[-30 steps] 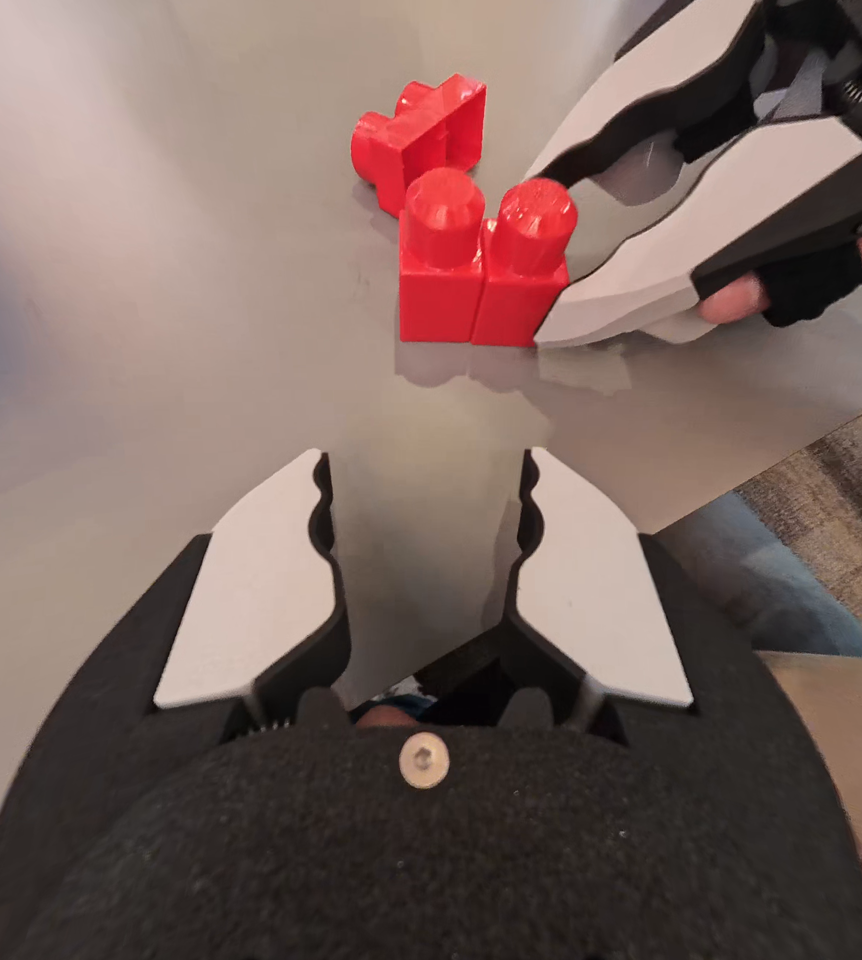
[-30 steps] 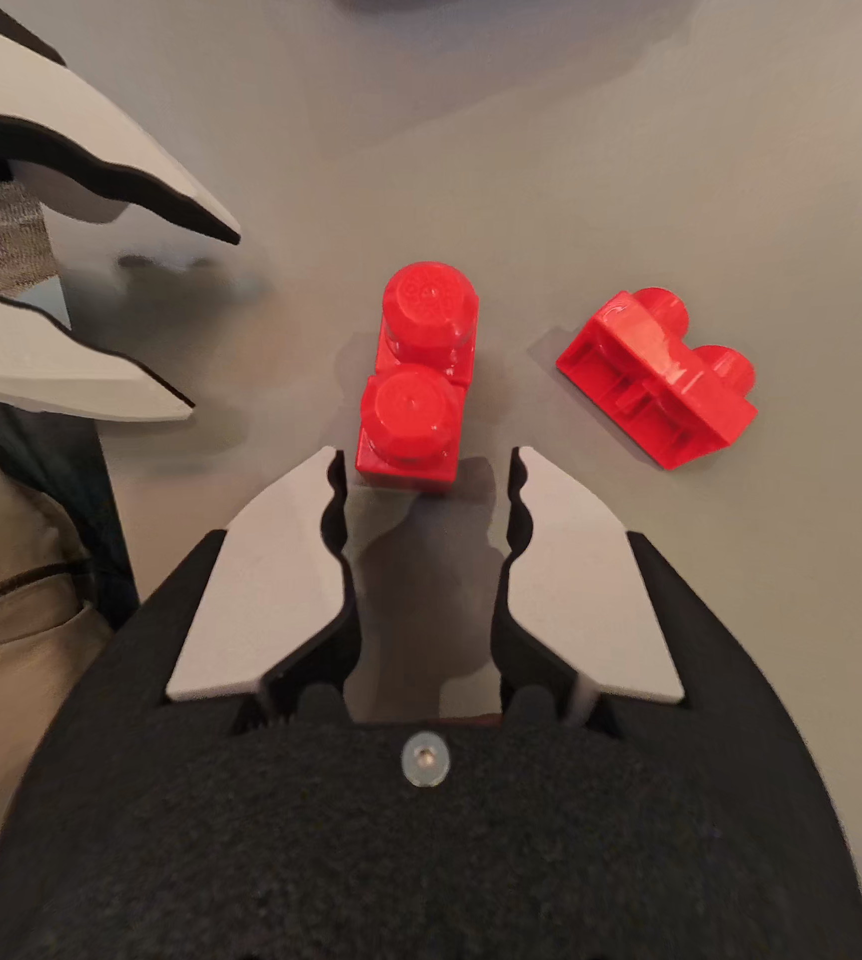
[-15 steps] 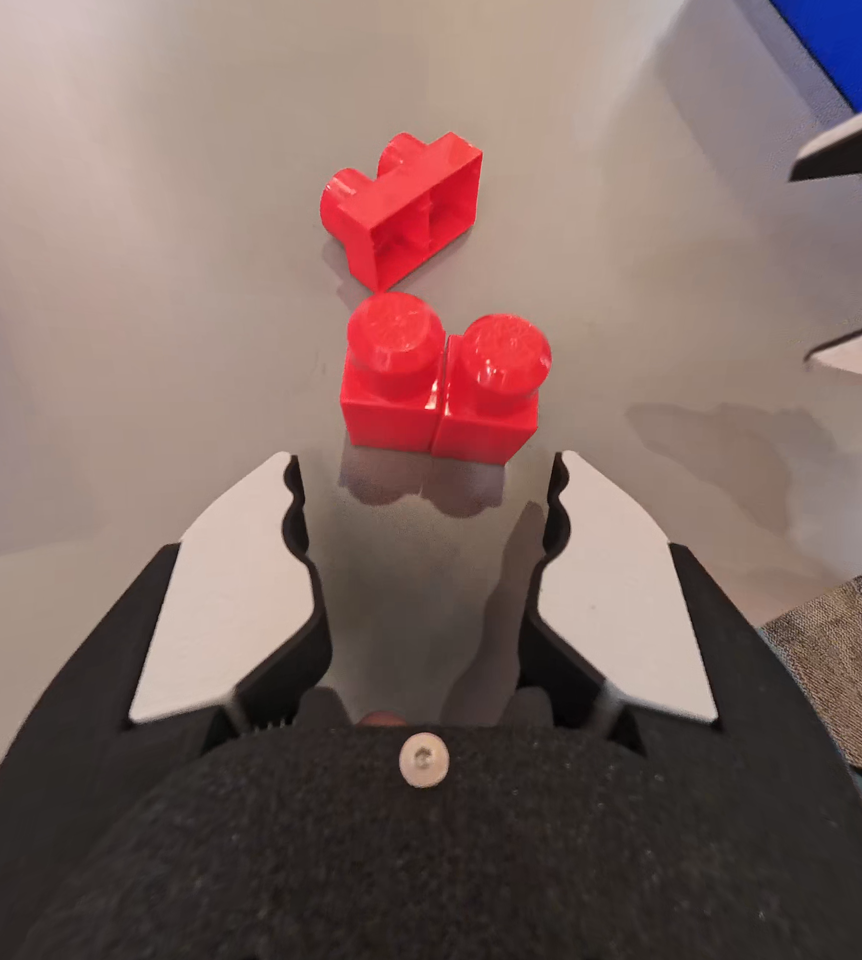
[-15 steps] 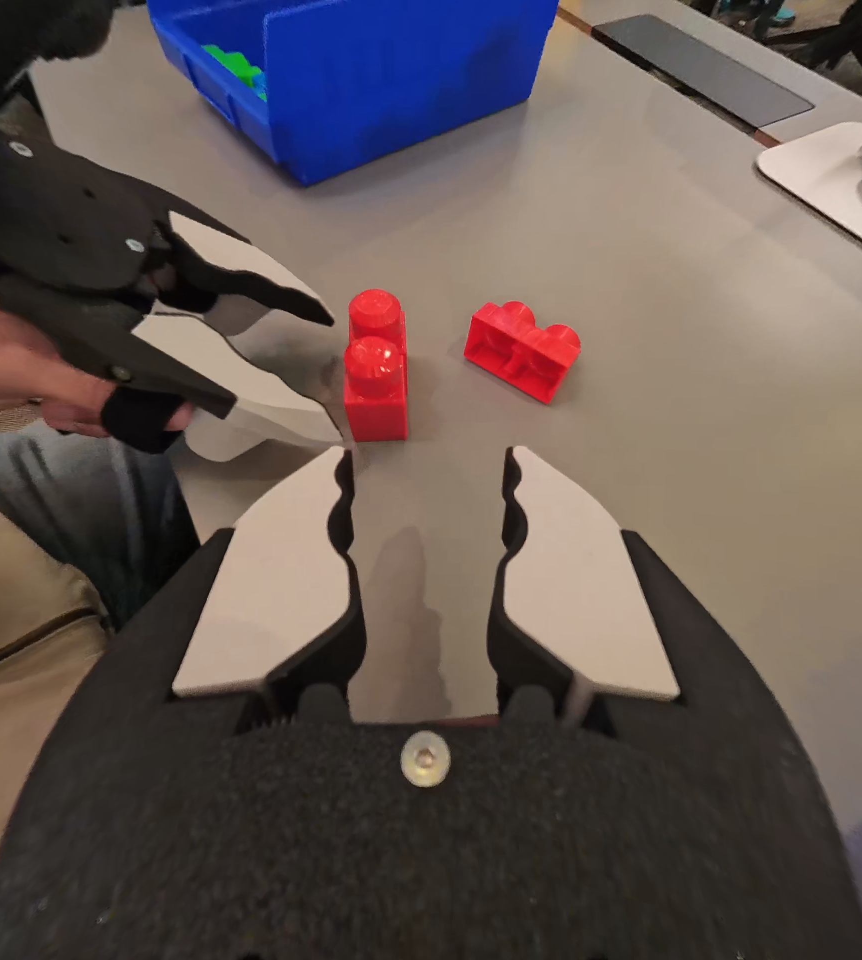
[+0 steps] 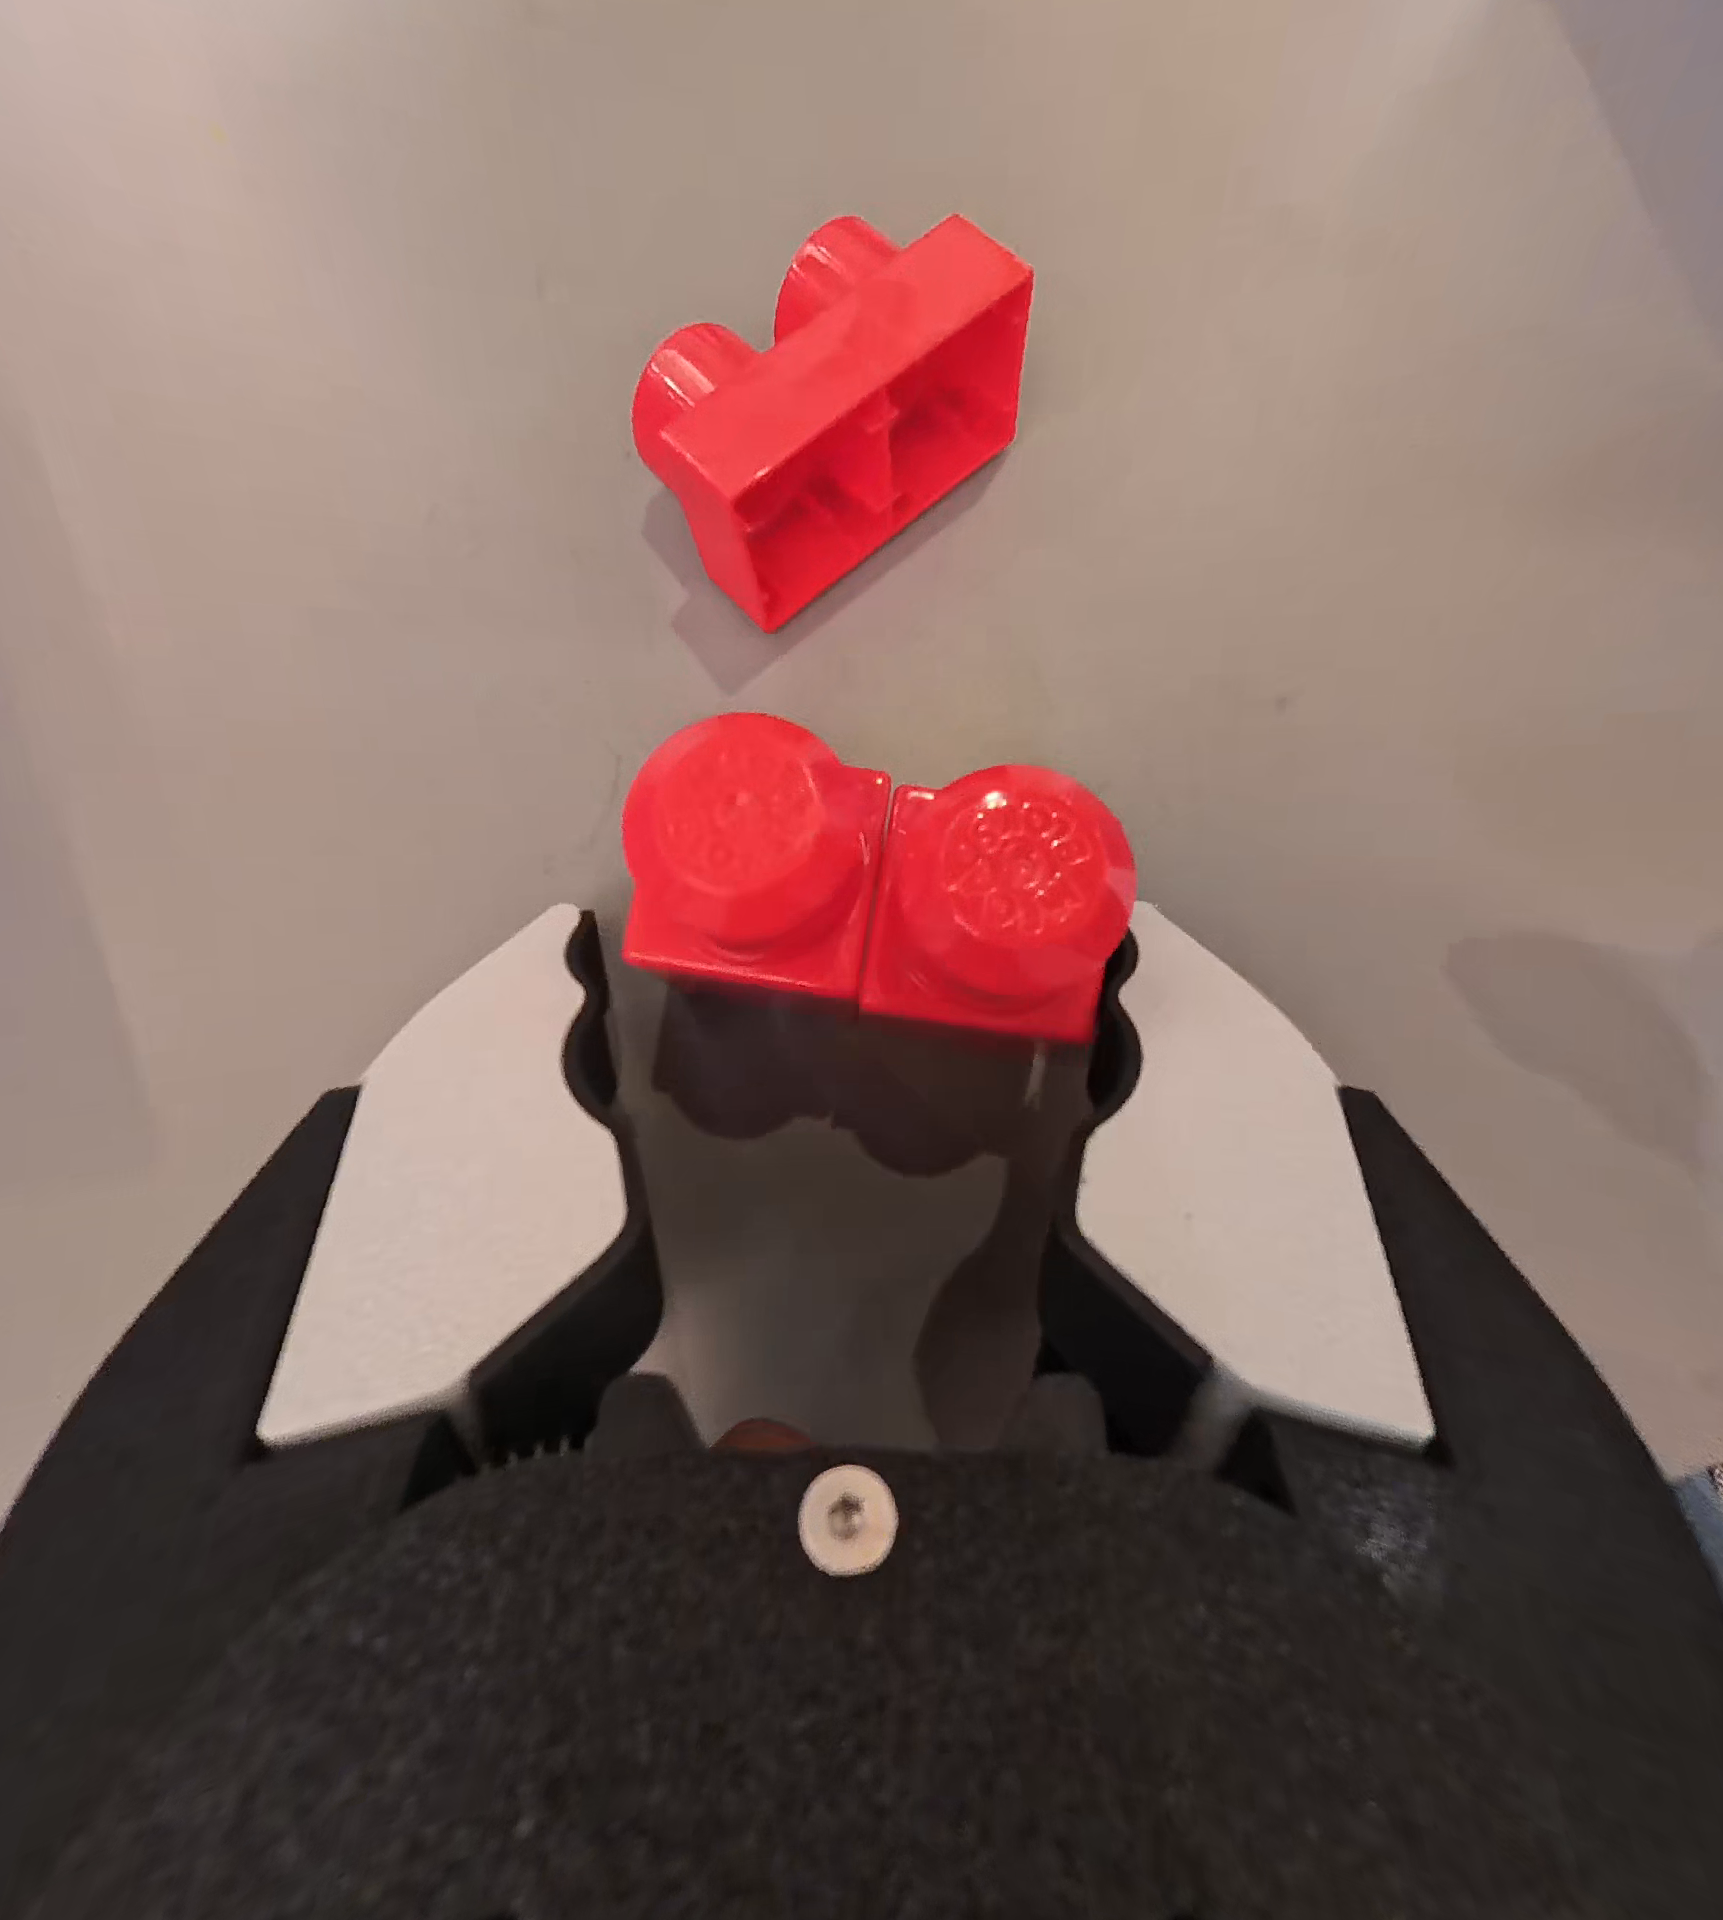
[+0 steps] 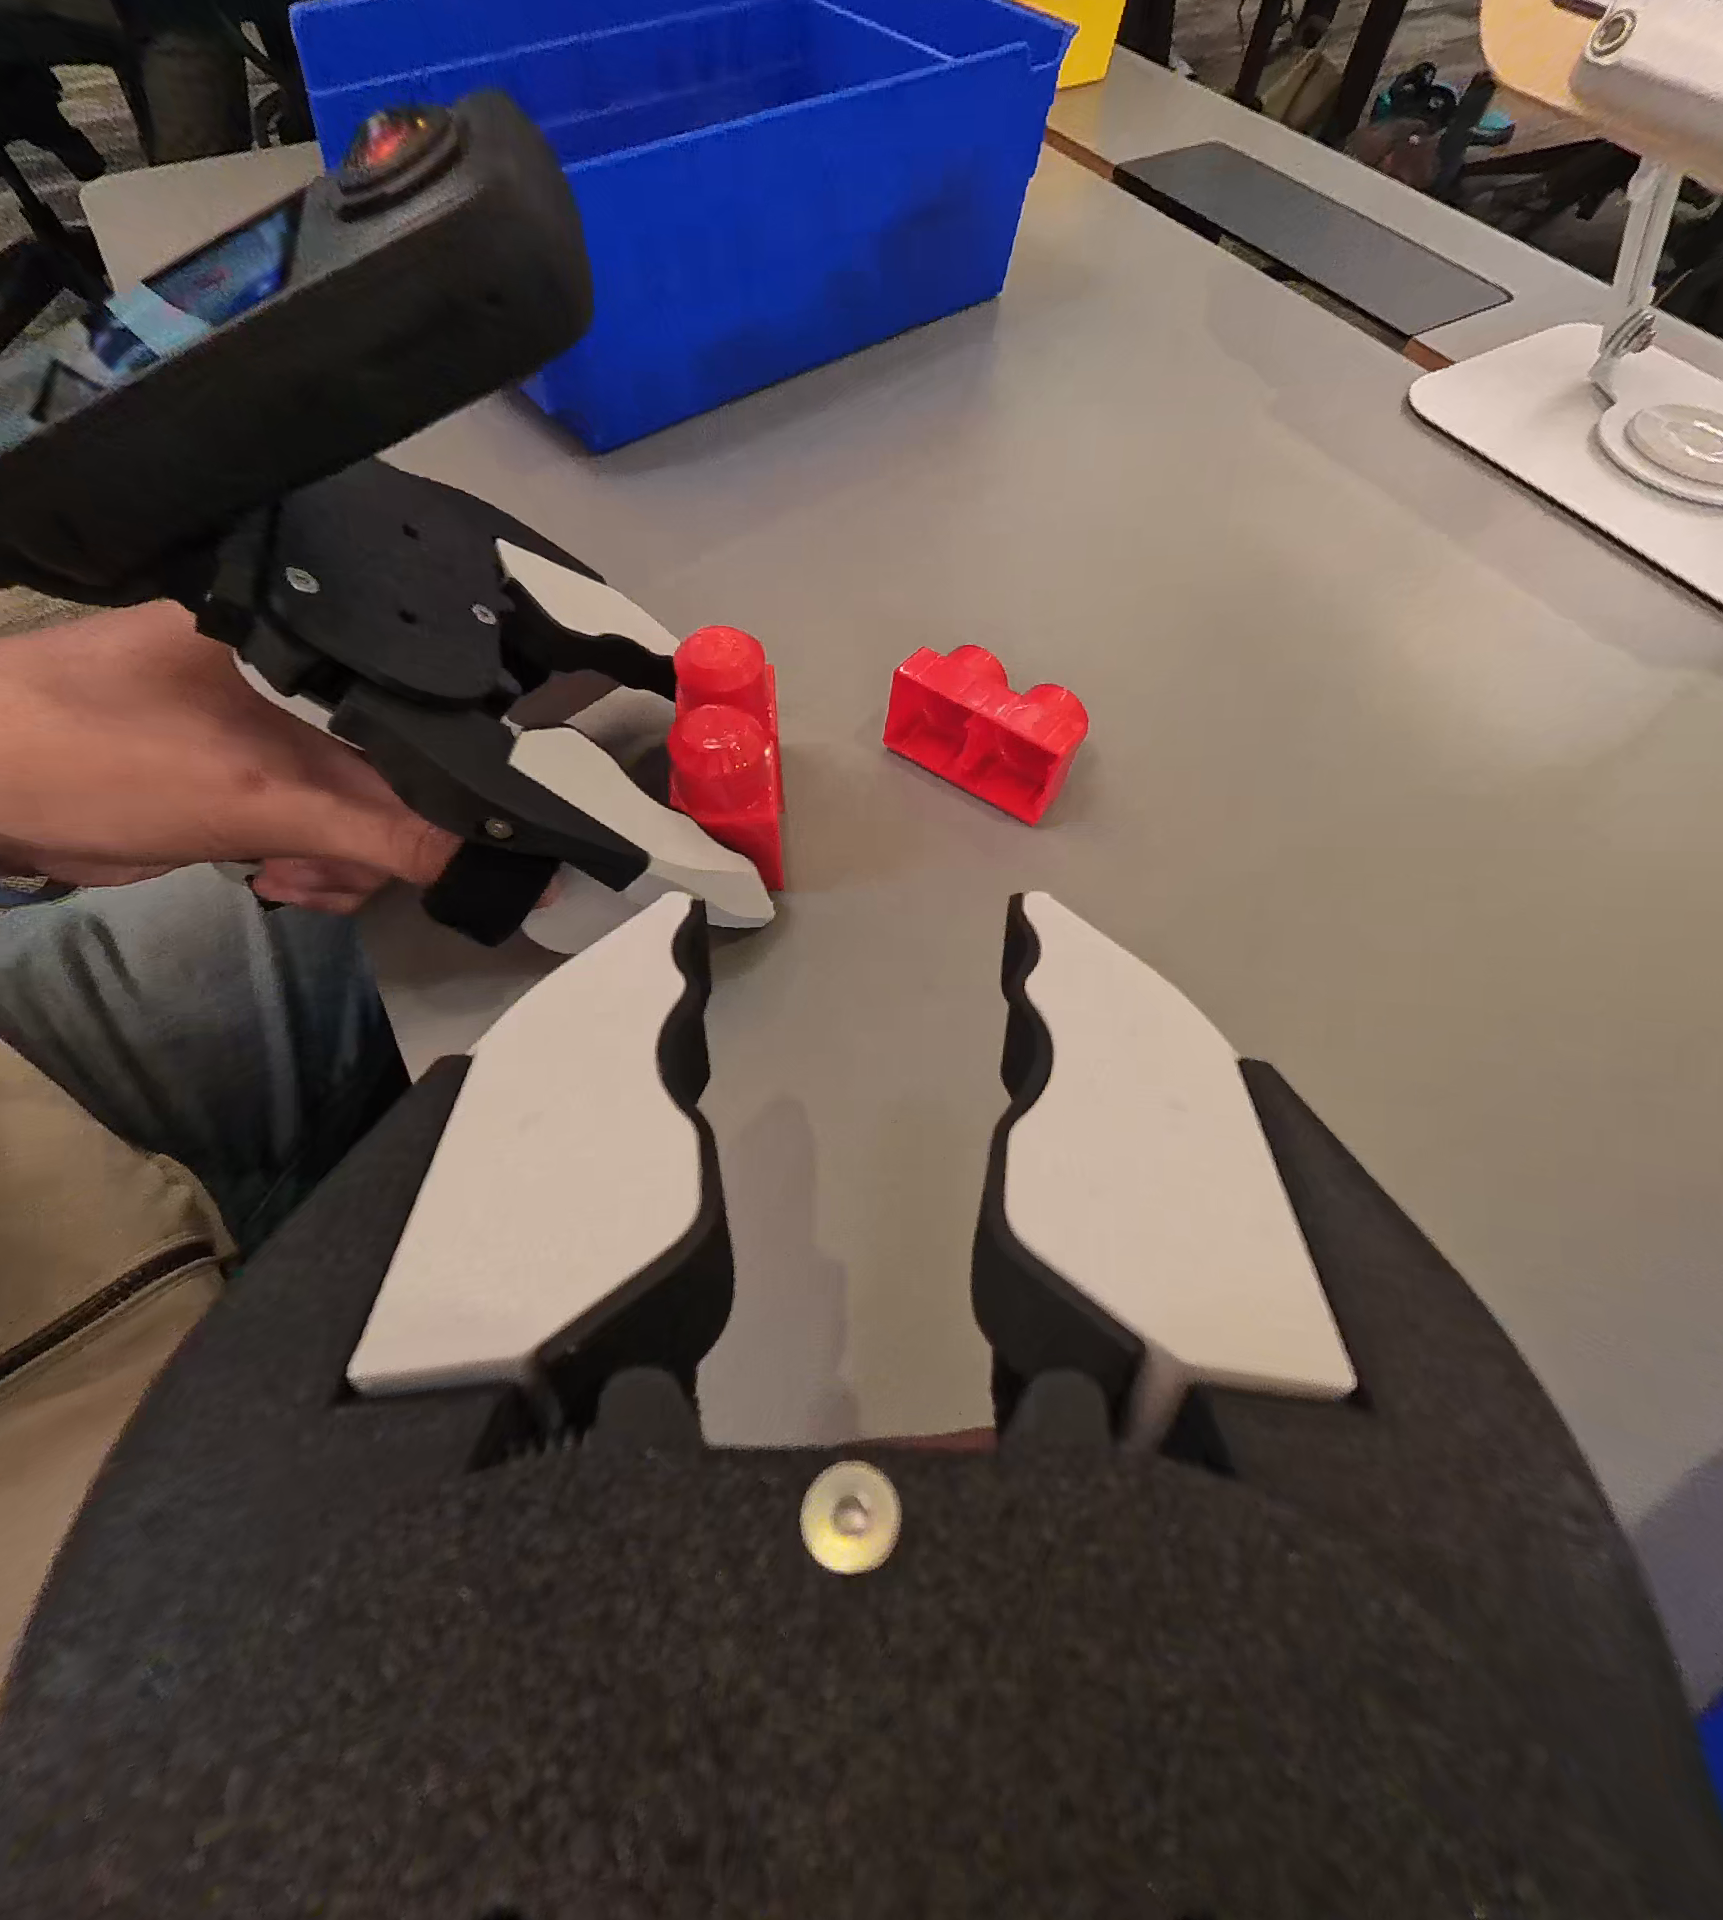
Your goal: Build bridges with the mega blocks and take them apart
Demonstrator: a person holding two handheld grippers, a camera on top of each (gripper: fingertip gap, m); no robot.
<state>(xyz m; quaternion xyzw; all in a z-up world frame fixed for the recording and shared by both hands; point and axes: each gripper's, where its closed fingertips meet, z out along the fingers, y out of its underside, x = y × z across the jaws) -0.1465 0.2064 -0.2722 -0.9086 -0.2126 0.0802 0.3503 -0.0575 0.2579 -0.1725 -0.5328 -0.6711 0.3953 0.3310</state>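
Red plastic is all the task has to work with here: two single-stud mega blocks (image 5: 872, 894) stand upright and pressed side by side on the grey table (image 6: 1252, 748), and a two-stud block (image 5: 836, 416) lies tipped on its side just beyond them, its hollow underside showing. The pair probably serve as bridge piers and the tipped block as the span, though nothing is stacked yet.

The left gripper (image 5: 857, 977) comes in low and nearly level with the tabletop, its jaws spread wide enough to straddle both single blocks at once — the fingertips flank the pair's outer faces, seemingly touching or nearly so, but no firm clamp is evident. A bare hand (image 6: 161, 769) holds its handle from the side away from the tipped block.

The right gripper (image 6: 852, 925) hangs nearer the table edge than the pair, tilted downward — jaws wide apart and holding nothing. A blue bin (image 6: 732, 208) stands well beyond the blocks.
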